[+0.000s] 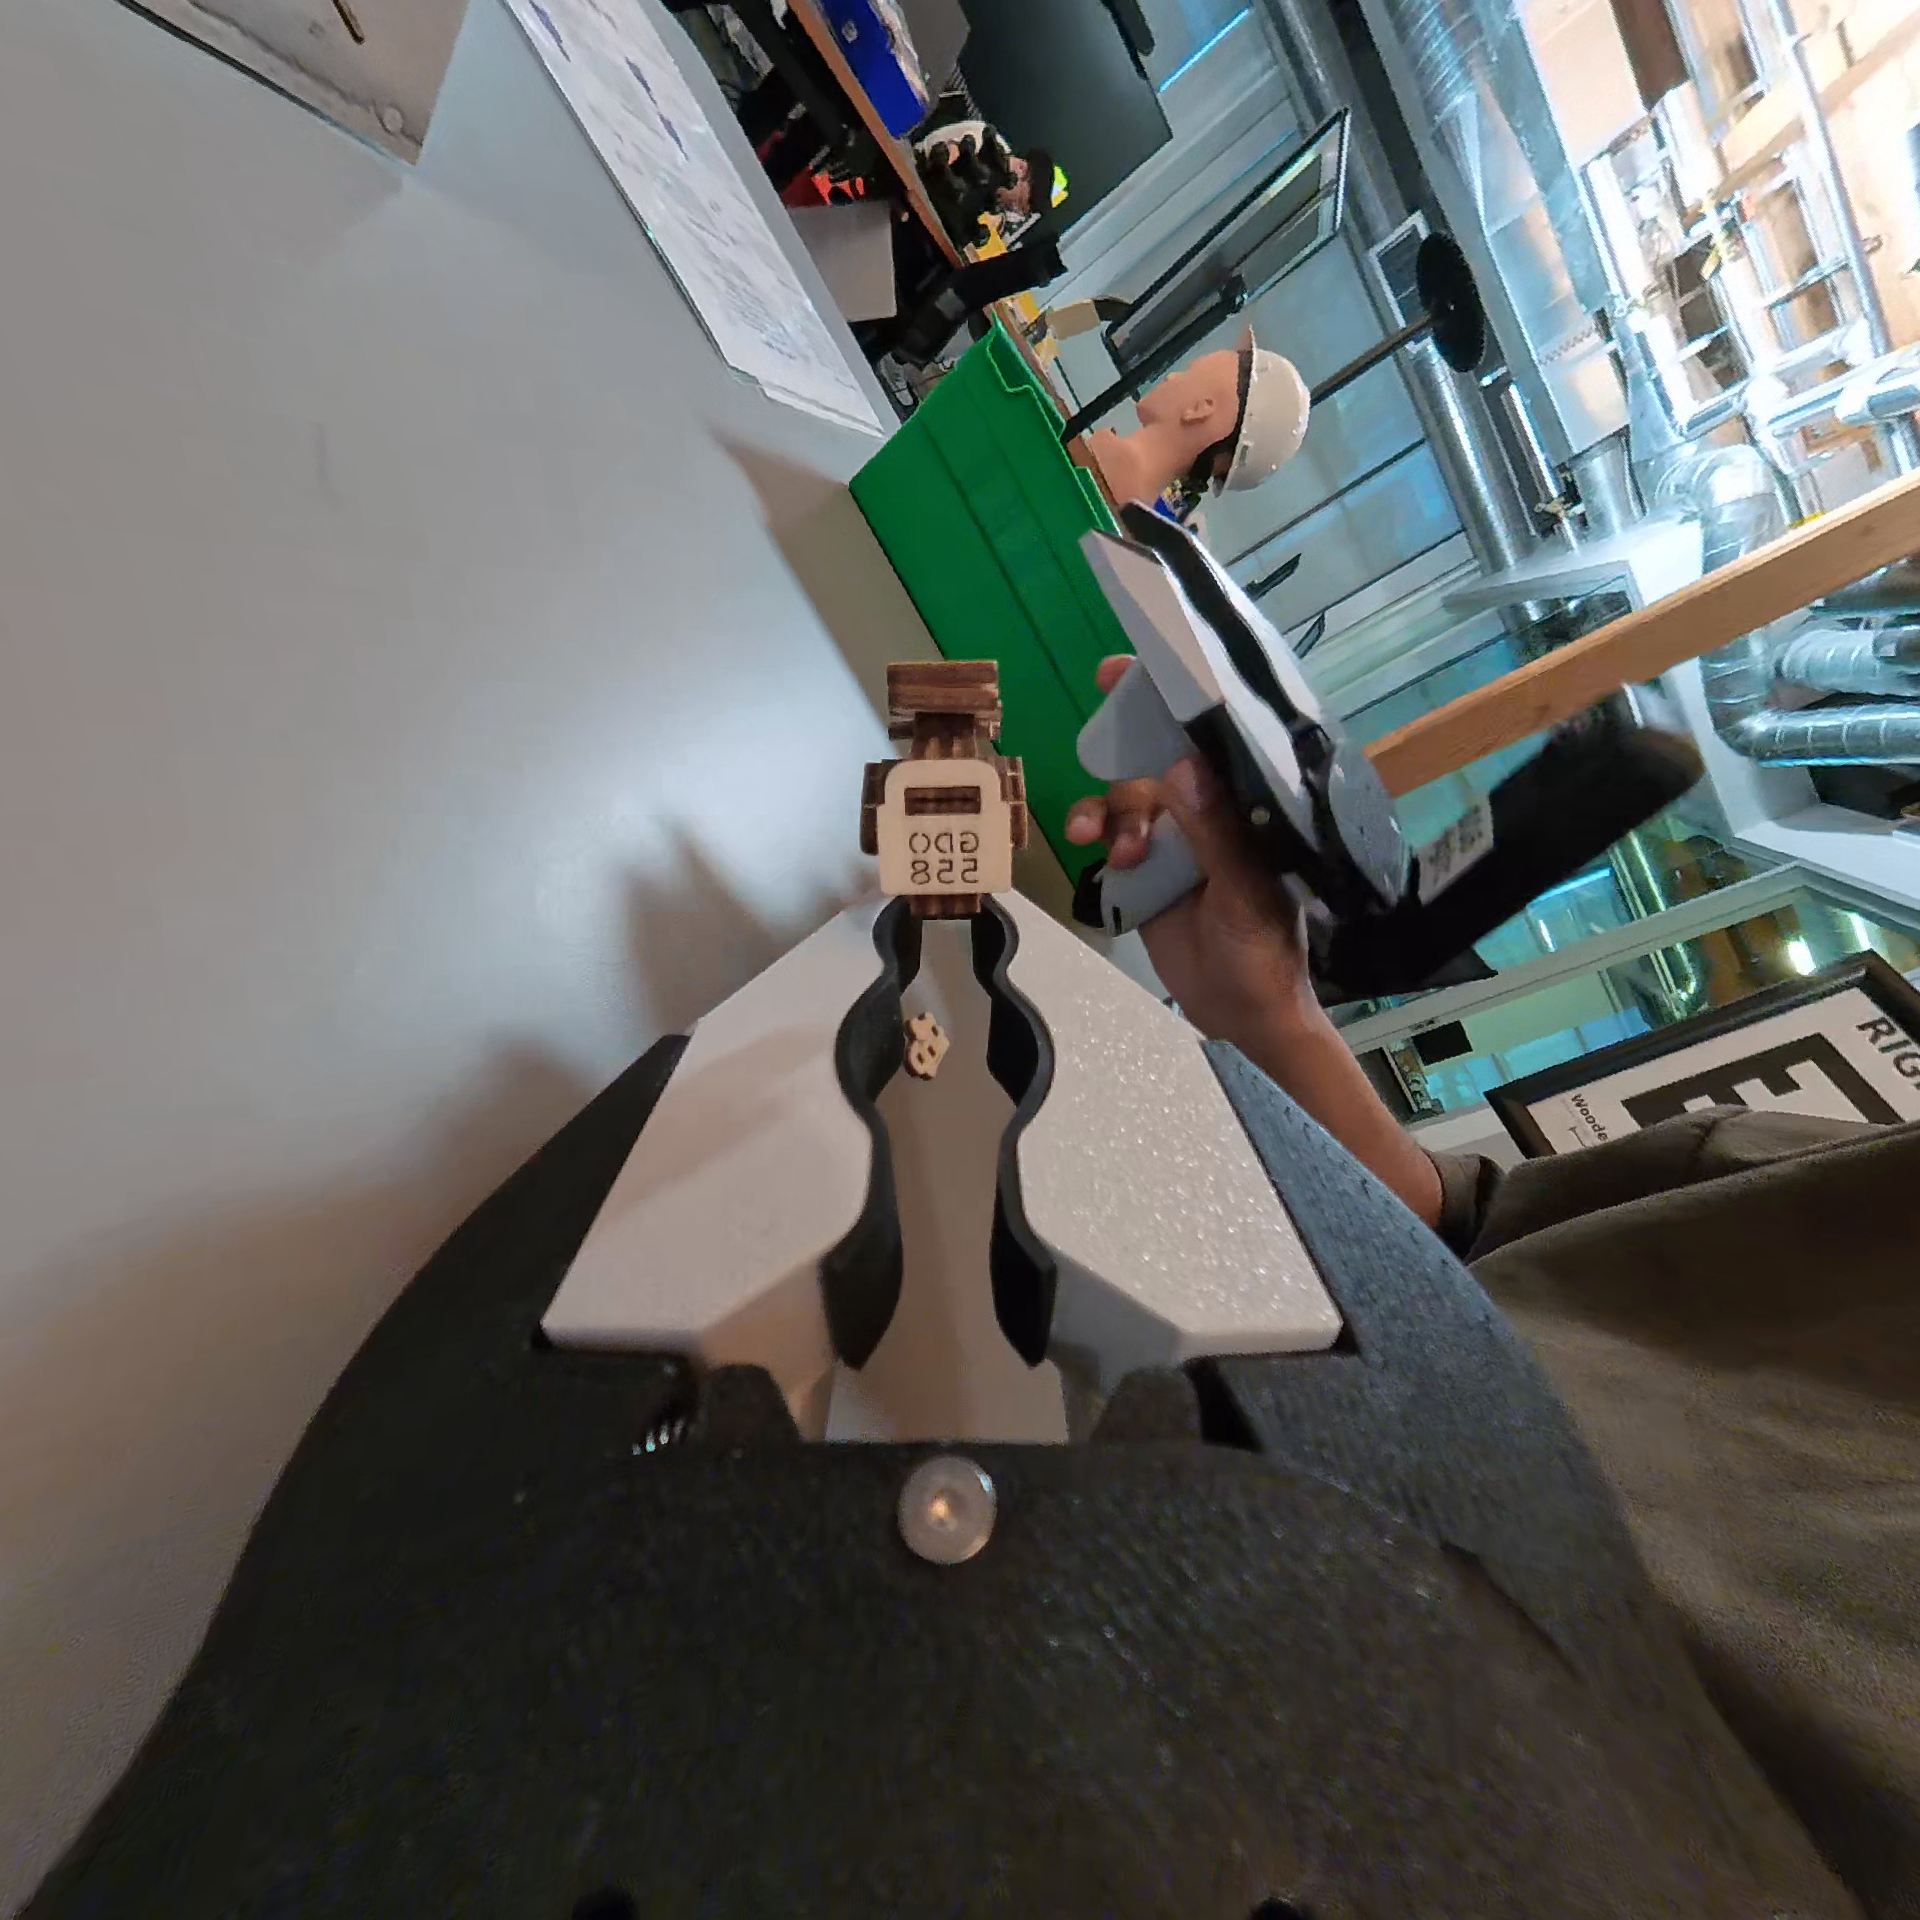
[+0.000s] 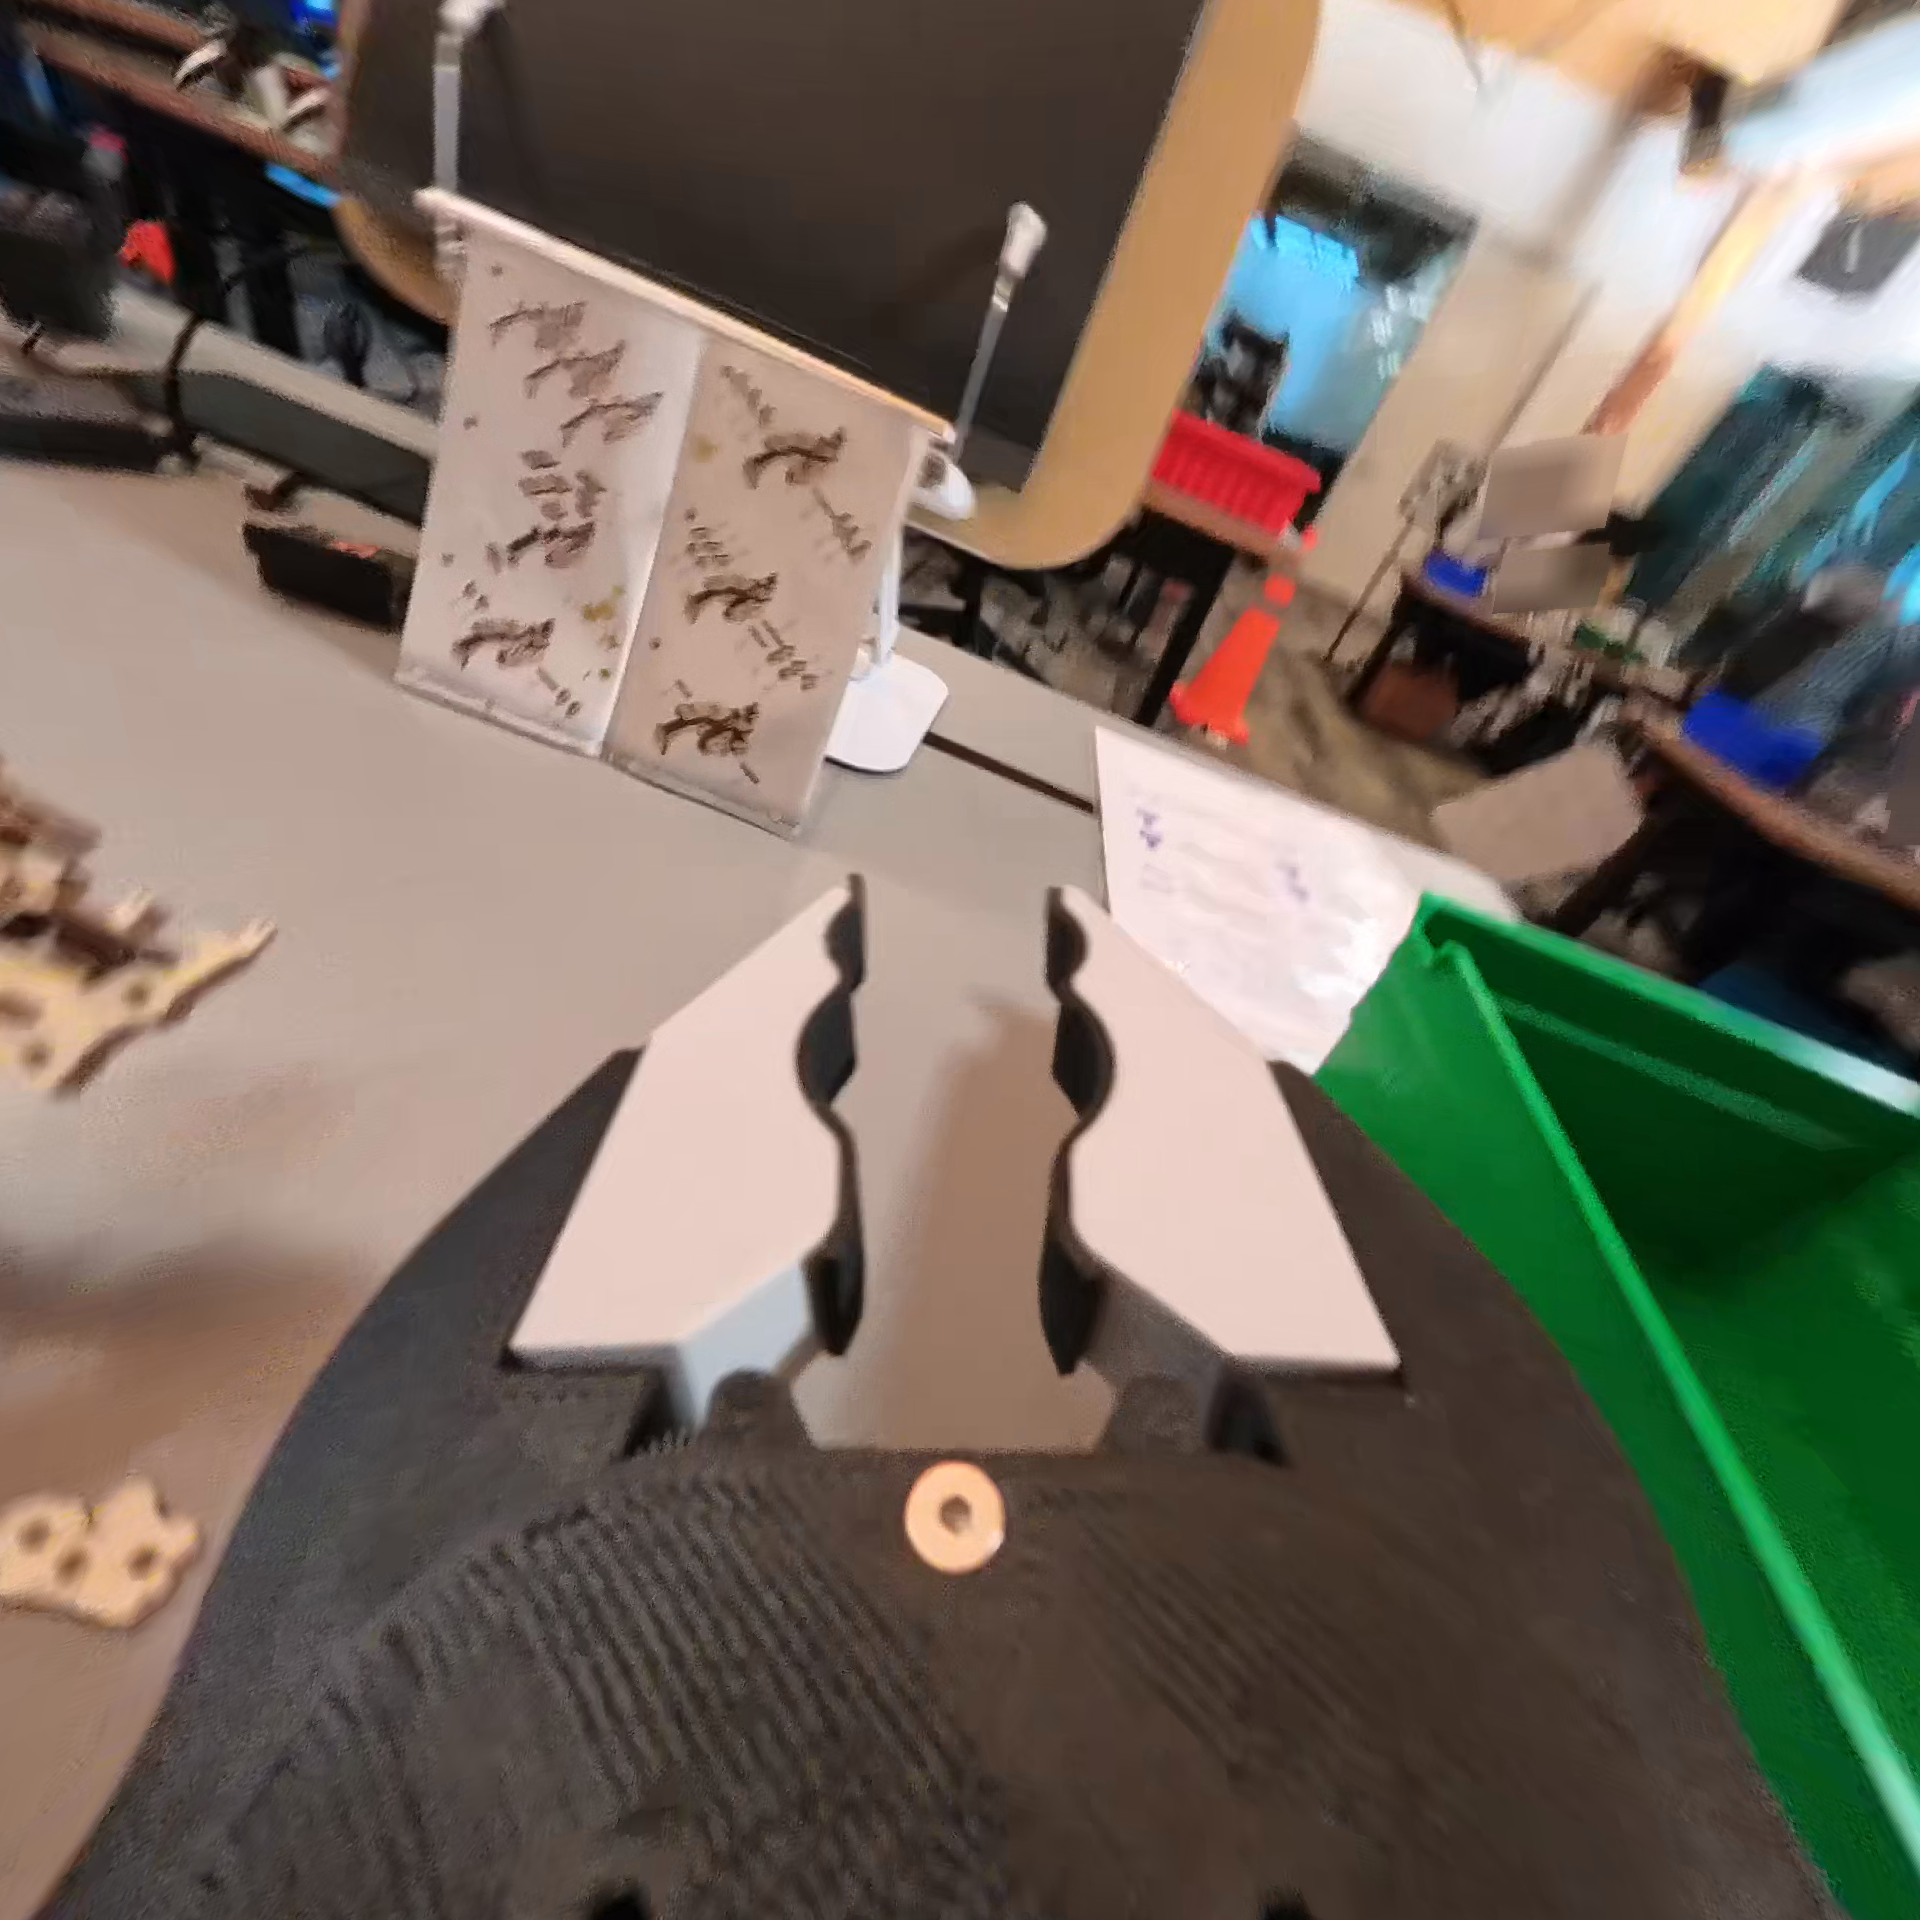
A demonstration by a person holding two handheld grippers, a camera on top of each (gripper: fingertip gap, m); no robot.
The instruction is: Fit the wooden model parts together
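Above the smooth grey table [image 2: 436, 935], beside the glossy green plastic bin [image 2: 1662, 1195], we see our right gripper [image 2: 954, 914] gaping and empty, while our left gripper [image 1: 943, 920] pinches the layered, blocky wooden model [image 1: 943, 800] at its wavy black fingertips.

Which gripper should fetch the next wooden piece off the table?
Probably right. The right gripper is open and empty, with loose pieces nearby on the table, while the left gripper is shut on the wooden assembly.
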